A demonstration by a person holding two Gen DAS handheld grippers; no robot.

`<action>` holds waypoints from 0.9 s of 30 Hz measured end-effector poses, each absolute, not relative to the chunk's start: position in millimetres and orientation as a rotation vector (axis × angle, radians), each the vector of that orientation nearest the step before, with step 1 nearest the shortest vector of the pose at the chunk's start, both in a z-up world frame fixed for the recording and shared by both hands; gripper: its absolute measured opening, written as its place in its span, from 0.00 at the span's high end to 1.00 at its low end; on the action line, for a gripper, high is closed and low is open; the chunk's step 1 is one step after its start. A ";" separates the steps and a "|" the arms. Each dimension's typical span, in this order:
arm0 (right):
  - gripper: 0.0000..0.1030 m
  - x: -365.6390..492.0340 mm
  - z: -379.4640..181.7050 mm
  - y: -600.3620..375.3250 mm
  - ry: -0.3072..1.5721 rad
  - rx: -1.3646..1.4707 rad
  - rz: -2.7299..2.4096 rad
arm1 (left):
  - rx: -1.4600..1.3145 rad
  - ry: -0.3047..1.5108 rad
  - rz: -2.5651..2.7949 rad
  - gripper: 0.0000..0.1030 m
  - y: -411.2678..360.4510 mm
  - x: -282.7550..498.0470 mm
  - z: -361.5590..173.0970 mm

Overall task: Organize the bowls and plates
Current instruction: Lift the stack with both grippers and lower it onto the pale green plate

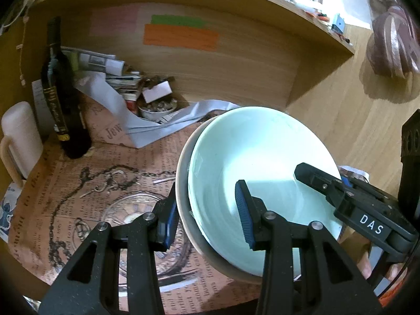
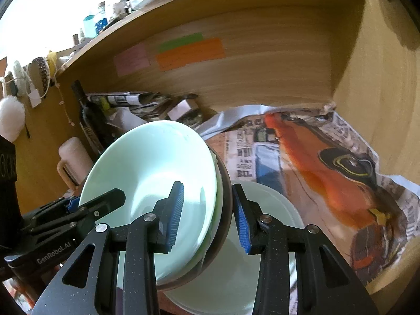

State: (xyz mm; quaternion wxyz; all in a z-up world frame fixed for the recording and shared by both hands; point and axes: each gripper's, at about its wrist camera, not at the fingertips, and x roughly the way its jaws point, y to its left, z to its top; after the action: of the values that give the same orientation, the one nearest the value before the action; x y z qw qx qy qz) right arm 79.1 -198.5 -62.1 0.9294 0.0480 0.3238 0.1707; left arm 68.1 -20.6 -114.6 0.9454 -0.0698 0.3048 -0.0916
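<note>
**Two grippers astride a stacked pair of bowls inside a paper-lined cabinet**

Nearest each lens are the black fingers with blue ribbed pads. Left gripper: jaws parted, one pad outside the stack's left rim and the other inside the bowl; neither pad visibly presses the wall, so a firm clamp cannot be confirmed. Right gripper: jaws likewise parted, straddling the opposite rim, inner pad over the glazed interior, outer pad close beside the dark outer wall.

The pale green bowl is nested in a larger grey-brown bowl, and the pair is tilted, its opening turned toward the cameras. It sits above the printed newspaper liner of a wooden cabinet. In the right wrist view a pale plate lies on the liner just below and behind the stack. A clear glass dish lies beside the stack on the left.

Handling, by judgement: glazed ceramic is rigid, fairly heavy when doubled, slippery against the pads, and liable to chip or shatter if dropped. The inner bowl may slide within the outer one while tilted. The best hold is across both rims together, at opposite sides, pads seated squarely on the walls.

Background: a dark bottle and a white mug stand at the rear left.
</note>
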 end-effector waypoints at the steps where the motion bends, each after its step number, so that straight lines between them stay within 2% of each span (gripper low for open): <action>1: 0.67 78.7 -62.7 -200.9 0.665 0.101 0.345 | -0.139 0.624 -0.191 0.61 -23.4 68.8 -115.3; 27: 0.67 94.1 -90.0 -241.8 0.749 0.148 0.283 | -0.133 0.730 -0.244 0.61 -58.9 99.9 -142.8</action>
State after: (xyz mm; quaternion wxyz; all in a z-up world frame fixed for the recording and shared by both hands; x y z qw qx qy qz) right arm 94.1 -241.8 -90.0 0.9183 0.0719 0.3642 0.1374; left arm 99.9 -58.9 -142.8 0.9246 -0.0648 0.3560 -0.1187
